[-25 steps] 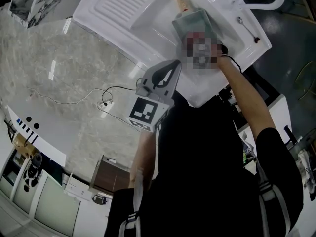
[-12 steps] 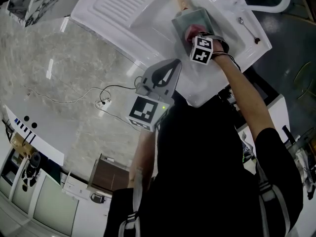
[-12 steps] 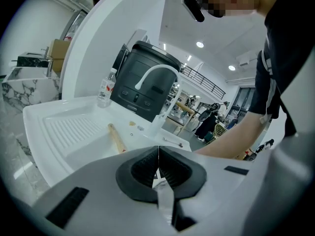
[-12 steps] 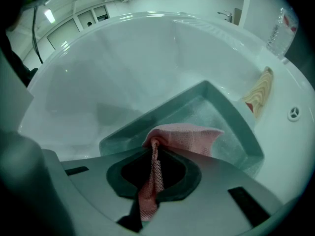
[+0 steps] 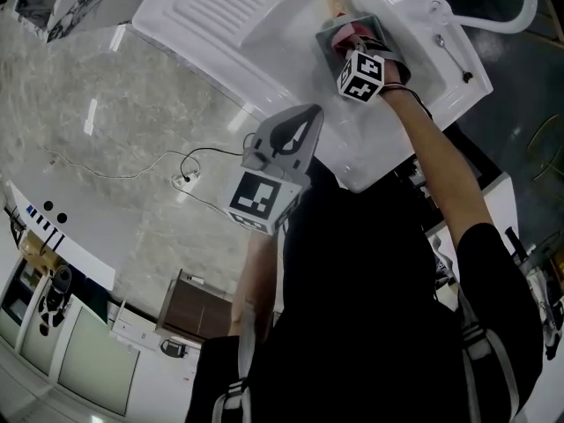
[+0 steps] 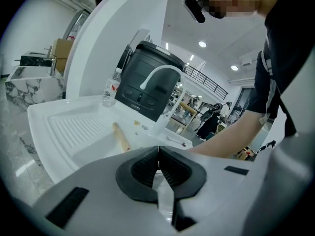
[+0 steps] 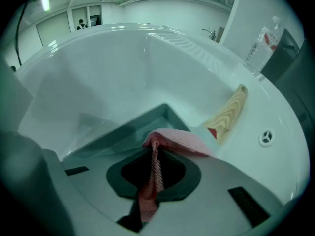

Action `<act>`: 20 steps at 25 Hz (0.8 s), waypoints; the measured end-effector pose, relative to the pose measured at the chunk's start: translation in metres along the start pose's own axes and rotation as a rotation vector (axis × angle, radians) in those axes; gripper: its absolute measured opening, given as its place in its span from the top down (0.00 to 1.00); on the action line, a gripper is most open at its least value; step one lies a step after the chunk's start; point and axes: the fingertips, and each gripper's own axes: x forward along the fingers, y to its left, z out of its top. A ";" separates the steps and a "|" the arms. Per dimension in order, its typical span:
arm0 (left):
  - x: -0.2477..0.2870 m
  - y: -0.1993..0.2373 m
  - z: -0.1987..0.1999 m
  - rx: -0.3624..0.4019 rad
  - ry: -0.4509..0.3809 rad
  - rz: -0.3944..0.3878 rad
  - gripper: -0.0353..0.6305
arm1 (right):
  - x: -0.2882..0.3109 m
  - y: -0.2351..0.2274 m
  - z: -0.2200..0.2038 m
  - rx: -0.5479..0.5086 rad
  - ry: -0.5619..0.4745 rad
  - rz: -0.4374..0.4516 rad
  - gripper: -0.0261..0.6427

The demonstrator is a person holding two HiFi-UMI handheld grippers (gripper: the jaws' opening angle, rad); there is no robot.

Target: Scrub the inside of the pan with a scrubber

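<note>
A large hall: marble floor, mezzanine railing, freestanding white sink.

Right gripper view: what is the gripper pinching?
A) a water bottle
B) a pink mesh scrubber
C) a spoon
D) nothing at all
B: the right gripper has its jaws shut on the pink mesh scrubber, which spreads out over the edge of the pan in the sink.

Head view looks steeply down on the sink; both gripper views share it, the right closest.
</note>
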 end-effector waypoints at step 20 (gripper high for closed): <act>0.003 -0.009 0.002 0.013 0.002 -0.015 0.90 | -0.007 0.005 -0.022 -0.011 0.057 0.005 0.89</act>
